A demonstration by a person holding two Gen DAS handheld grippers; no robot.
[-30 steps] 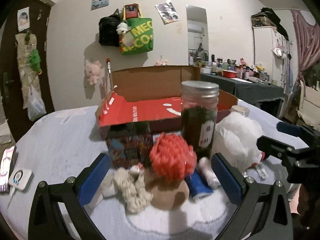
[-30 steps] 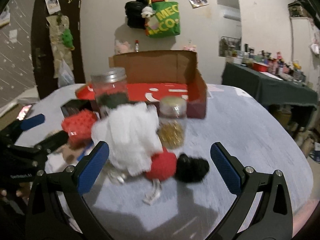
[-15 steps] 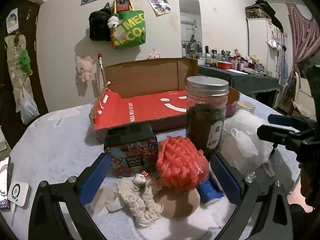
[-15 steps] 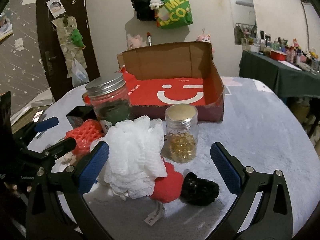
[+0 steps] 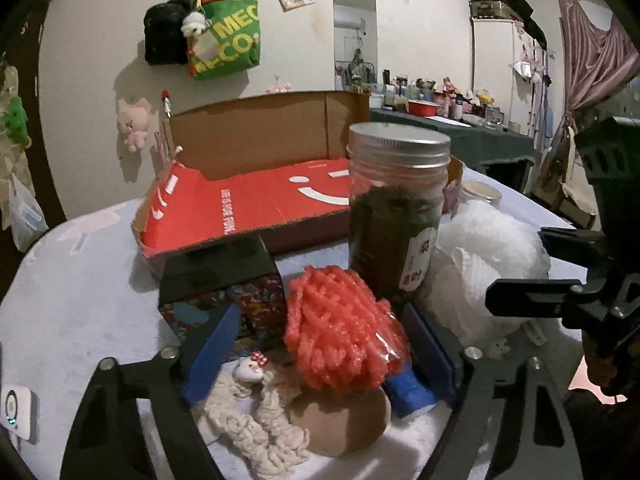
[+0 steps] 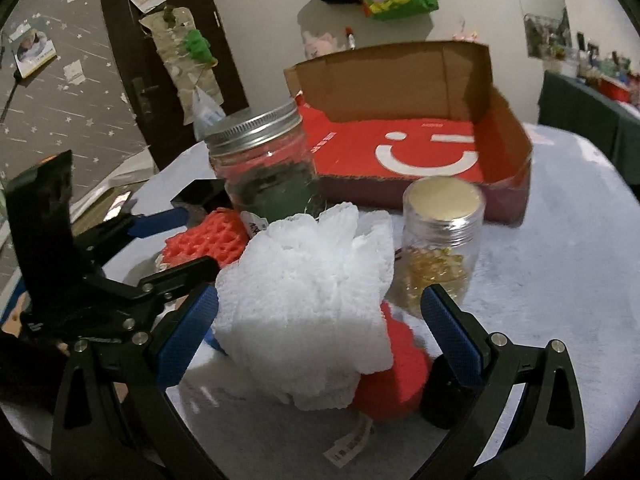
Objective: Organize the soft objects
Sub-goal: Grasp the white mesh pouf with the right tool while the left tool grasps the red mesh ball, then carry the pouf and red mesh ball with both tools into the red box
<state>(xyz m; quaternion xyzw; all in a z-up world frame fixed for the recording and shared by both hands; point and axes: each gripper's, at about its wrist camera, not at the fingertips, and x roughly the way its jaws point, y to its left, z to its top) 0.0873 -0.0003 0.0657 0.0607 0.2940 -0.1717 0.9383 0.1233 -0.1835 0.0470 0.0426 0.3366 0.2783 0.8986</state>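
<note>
Soft objects, mid-grasp: left gripper (image 5: pixel 320 344) has its jaws spread on either side of the red mesh puff (image 5: pixel 342 330), not yet closed; right gripper (image 6: pixel 320 332) brackets the white mesh puff (image 6: pixel 308 304), jaws likewise apart. Both puffs lie at the near edge of the bench (image 6: pixel 560 264), with a cream knitted toy (image 5: pixel 256 420) and a red plush ball (image 6: pixel 394 376) beside them. Just behind stand the dark-filled jar (image 5: pixel 394 216) and the capsule jar (image 6: pixel 438 236); farther back, the open cardboard box (image 6: pixel 420 136). Advice: close gently on fabric only, lift clear of the jars, then carry to the box.
</note>
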